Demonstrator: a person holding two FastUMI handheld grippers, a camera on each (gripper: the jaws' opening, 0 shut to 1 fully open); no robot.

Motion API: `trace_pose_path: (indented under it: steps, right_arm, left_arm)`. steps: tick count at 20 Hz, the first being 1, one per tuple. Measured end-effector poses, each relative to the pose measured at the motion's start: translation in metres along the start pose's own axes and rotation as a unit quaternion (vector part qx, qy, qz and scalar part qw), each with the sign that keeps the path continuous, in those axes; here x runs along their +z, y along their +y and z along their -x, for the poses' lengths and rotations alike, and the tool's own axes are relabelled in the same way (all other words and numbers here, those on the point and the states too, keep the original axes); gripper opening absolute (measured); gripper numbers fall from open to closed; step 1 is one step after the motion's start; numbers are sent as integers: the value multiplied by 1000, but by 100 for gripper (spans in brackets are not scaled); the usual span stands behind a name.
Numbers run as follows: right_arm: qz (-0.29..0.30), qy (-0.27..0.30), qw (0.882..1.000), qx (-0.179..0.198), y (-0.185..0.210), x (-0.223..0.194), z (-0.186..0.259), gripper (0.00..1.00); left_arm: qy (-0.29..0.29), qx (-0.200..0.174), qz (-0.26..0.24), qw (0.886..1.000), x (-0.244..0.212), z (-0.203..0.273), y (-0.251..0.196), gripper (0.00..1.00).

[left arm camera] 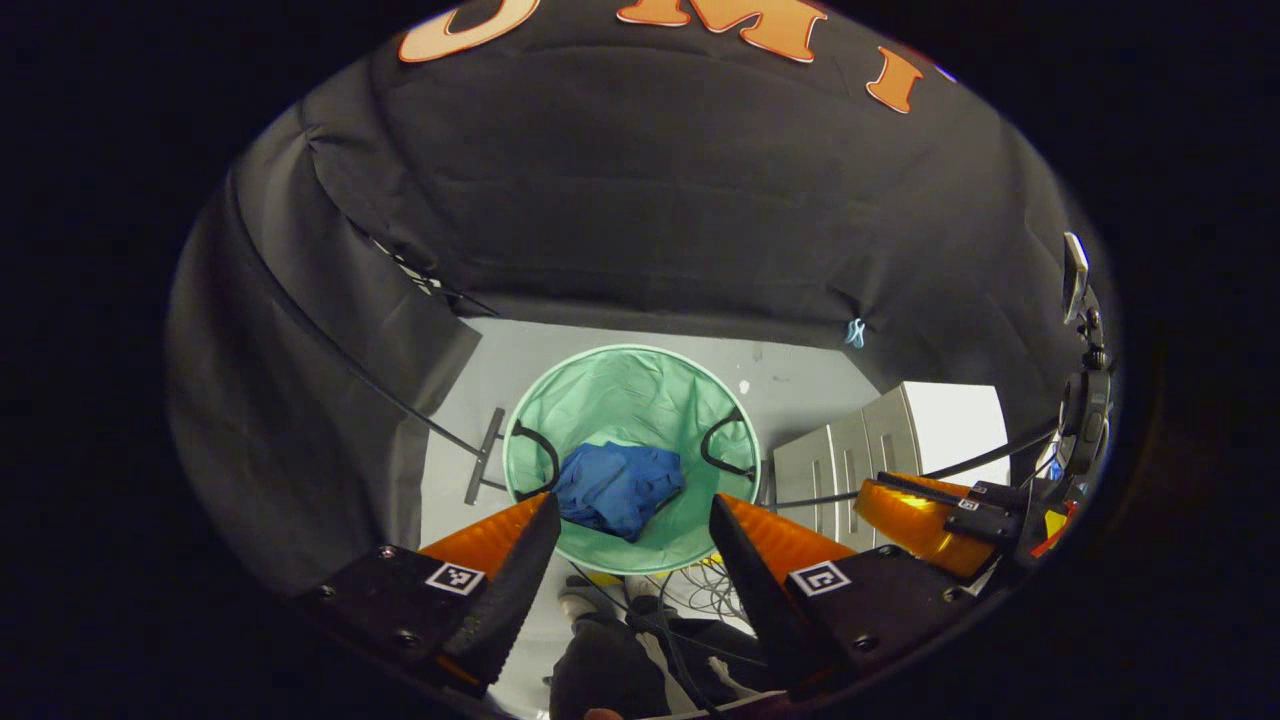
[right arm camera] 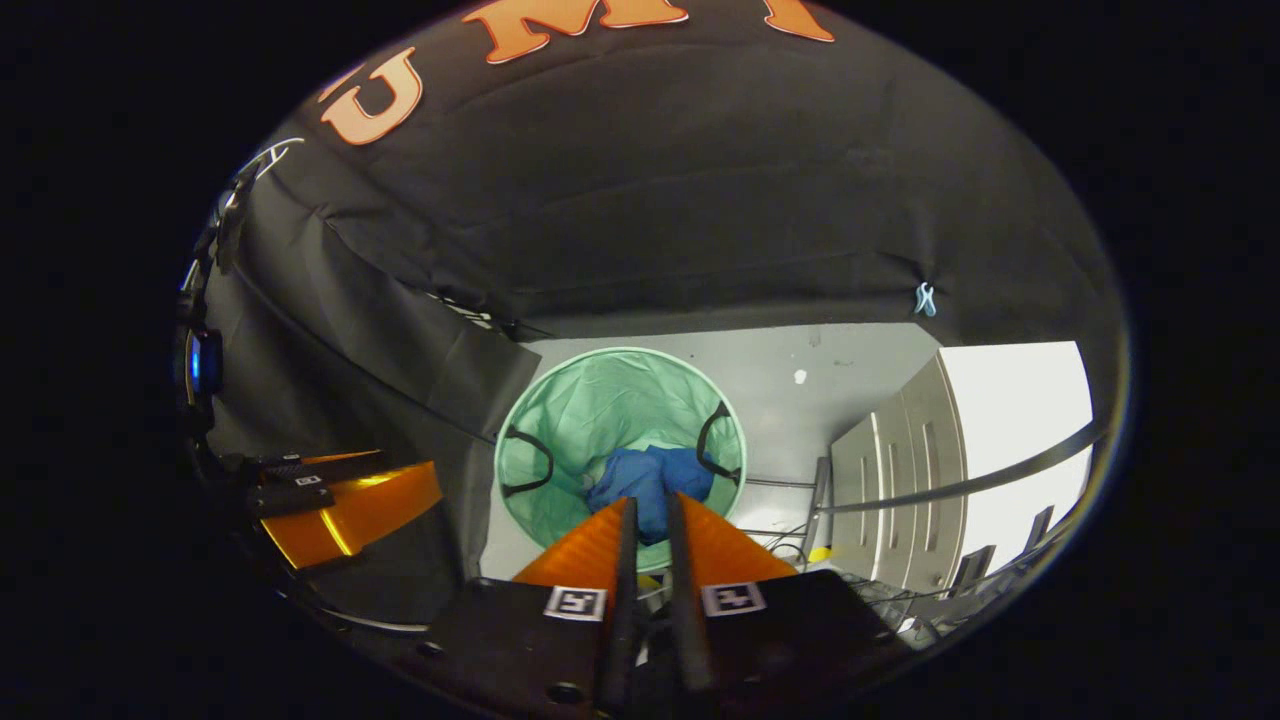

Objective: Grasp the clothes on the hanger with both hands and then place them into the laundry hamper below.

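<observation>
Crumpled blue cloth garment (left arm camera: pixel 618 488) lies inside the round mint-green mesh hamper (left arm camera: pixel 600 385). My left tool (left arm camera: pixel 634 515) gapes empty; my right tool (right arm camera: pixel 648 512) is nearly closed, gripping nothing. Risk: a low swing snags a black hamper handle (left arm camera: pixel 722 445).

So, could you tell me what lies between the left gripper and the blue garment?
Nothing: in the left gripper view, left gripper hangs open above the garment inside the hamper.

Both grippers share one build: the left gripper (left arm camera: pixel 632 515) and right gripper (right arm camera: pixel 648 520) have orange wedge-shaped fingers with black inner pads, black screwed bases, and small square black-and-white marker tags near each finger.
</observation>
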State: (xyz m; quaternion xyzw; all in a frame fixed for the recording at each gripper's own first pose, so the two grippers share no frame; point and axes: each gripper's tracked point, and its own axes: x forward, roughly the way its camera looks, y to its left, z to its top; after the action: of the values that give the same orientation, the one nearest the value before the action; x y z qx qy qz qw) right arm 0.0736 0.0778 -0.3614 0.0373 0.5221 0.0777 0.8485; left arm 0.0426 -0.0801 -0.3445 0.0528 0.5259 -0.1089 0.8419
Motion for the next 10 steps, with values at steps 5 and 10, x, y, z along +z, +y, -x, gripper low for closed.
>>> trace_pose_path:
  steps: [5,10]
  right_arm:
    - [7,-30,1000,-2,5,4,41,53]
    - [2,-77,997,1,24,15,91,99]
  left_arm:
    - [-45,-8,5,999,12,46,-4,98]
    - [-113,-16,-14,993,34,113,3,98]
